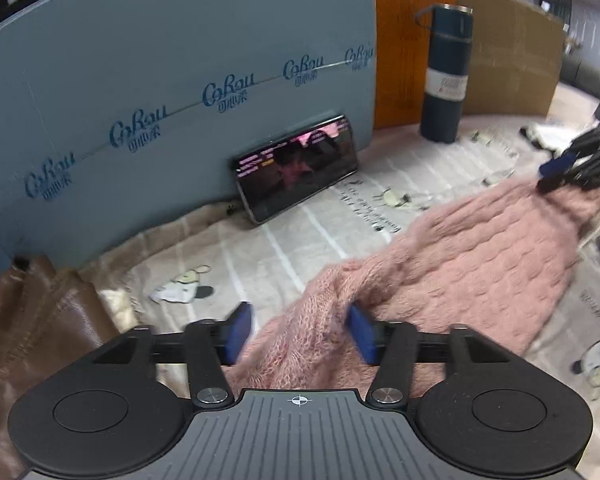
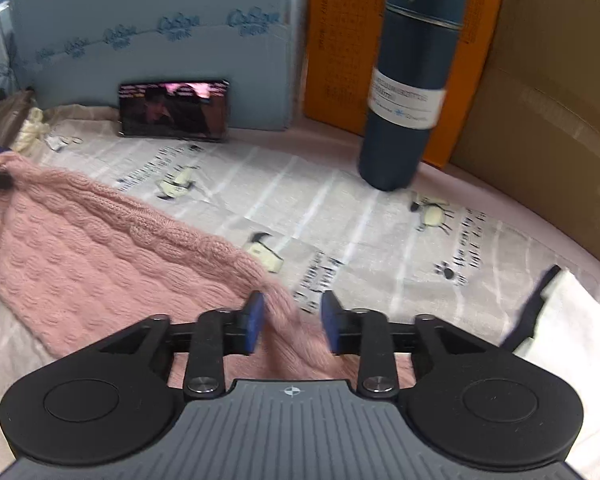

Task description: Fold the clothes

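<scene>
A pink knitted sweater (image 1: 460, 256) is seen lying on a printed cloth (image 1: 300, 232) spread over the work surface, its long axis running from one gripper to the other. In the left wrist view, the left gripper (image 1: 298, 330) is shown at the near end of the sweater, its blue pads set apart with a loose bunch of knit lying between them, apparently unpinched. The right gripper (image 2: 292, 320) is found at the opposite end, its pads also parted, a ridge of knit between them, close to one pad. Both ends appear to be released rather than clamped. Each hand is judged equally near to its own end, so the next fold would turn across that long axis. A dark flask (image 2: 408, 80) and a propped phone (image 2: 172, 110) are placed well behind.
</scene>
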Action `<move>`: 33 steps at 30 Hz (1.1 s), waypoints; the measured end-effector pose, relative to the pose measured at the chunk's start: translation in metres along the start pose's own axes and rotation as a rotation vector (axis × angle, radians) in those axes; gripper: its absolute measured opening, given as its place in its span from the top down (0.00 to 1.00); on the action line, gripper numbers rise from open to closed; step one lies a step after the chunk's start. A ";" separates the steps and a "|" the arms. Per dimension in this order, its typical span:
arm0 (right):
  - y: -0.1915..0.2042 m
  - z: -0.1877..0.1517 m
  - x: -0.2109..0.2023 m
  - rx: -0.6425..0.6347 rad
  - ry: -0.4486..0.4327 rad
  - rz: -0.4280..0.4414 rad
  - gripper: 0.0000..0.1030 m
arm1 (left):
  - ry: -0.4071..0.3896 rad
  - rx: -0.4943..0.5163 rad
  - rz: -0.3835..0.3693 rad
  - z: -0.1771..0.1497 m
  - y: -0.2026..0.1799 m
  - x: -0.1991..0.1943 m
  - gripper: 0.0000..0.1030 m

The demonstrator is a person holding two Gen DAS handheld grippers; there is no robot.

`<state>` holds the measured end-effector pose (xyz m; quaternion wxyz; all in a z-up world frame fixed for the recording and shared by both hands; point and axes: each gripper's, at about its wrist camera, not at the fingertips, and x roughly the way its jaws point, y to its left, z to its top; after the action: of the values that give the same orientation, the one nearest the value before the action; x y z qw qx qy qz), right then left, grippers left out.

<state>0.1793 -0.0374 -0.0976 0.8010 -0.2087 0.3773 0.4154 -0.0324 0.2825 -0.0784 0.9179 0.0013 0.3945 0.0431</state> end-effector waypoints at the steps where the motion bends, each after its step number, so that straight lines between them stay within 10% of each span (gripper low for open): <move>1: -0.005 -0.002 -0.001 0.013 0.003 -0.007 0.67 | -0.005 -0.014 -0.005 -0.001 0.004 -0.001 0.41; 13: -0.062 -0.055 -0.055 0.461 -0.147 -0.277 0.52 | 0.043 -0.012 0.160 -0.011 0.014 0.032 0.28; 23: -0.059 -0.084 -0.059 0.699 -0.151 -0.295 0.38 | -0.073 0.065 0.333 -0.003 -0.034 0.009 0.25; 33: -0.049 -0.086 -0.053 0.733 -0.127 -0.237 0.86 | -0.060 -0.048 0.246 -0.022 -0.072 0.010 0.24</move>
<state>0.1628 -0.1484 -0.1095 0.8866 0.0751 0.4237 0.1695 -0.0361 0.2110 -0.1032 0.9168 0.0291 0.3626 0.1647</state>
